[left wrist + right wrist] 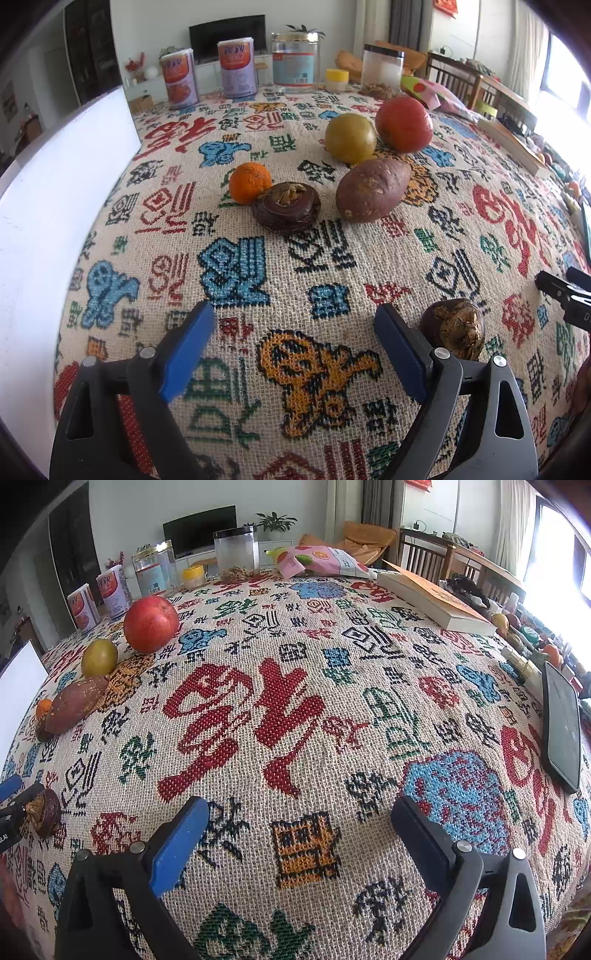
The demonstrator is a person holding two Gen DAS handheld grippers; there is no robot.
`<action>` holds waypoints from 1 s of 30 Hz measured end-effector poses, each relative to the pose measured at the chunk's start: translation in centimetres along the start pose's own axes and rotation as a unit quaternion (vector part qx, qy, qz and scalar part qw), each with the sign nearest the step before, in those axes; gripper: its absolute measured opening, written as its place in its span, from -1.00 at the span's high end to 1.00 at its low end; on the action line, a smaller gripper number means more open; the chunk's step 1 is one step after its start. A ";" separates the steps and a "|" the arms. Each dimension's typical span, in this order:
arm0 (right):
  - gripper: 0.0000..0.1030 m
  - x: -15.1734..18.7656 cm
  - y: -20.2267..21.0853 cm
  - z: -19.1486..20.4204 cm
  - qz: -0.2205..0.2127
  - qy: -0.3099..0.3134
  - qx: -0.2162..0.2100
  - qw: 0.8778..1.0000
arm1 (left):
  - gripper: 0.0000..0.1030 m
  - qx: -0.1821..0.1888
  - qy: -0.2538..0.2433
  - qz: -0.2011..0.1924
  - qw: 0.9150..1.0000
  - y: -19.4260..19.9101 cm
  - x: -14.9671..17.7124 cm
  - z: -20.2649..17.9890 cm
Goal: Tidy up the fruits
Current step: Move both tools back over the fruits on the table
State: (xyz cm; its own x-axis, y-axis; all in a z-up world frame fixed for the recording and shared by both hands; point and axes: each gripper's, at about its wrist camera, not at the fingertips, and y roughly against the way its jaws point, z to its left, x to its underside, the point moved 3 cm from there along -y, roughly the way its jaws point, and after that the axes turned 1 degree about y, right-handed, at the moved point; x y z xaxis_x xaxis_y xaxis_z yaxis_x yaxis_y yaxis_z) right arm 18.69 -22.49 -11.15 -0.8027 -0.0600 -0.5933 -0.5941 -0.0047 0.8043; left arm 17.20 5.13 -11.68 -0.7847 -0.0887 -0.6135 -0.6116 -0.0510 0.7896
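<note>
On the patterned tablecloth (258,258) lie a red apple (404,124), a yellow-green fruit (350,138), a sweet potato (373,190), a small orange (249,182) and a dark water chestnut (286,208) touching the orange. A second water chestnut (453,330) lies just outside the right finger of my left gripper (295,332), which is open and empty. My right gripper (301,827) is open and empty over bare cloth; the apple (150,624), yellow-green fruit (99,658), sweet potato (75,705) and near chestnut (46,812) lie to its left.
Two cans (236,68), a clear jar (294,62), a yellow-lidded tub (337,79) and a black-lidded jar (382,70) line the far edge. A snack bag (321,563), a book (436,602) and a phone (563,723) lie on the right. A white board (55,206) stands left.
</note>
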 end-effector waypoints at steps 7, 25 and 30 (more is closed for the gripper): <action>-0.99 0.1 0.0 0.1 0.002 0.002 -0.002 1.000 | -0.75 0.000 0.000 0.000 1.000 0.0 0.0 0.0; -1.00 0.1 0.1 0.0 0.002 0.001 -0.002 1.000 | -0.76 0.000 0.000 0.000 1.000 0.0 0.0 0.0; -1.00 0.1 0.2 0.1 0.001 0.001 -0.003 1.000 | -0.76 0.000 0.000 0.000 1.000 0.0 0.0 0.0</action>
State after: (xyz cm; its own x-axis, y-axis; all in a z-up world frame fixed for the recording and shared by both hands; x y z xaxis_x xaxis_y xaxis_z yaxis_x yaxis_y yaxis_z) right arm 18.51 -22.44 -11.09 -0.8043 -0.0625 -0.5909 -0.5915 -0.0108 0.8062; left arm 17.19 5.12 -11.66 -0.7847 -0.0890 -0.6134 -0.6115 -0.0500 0.7896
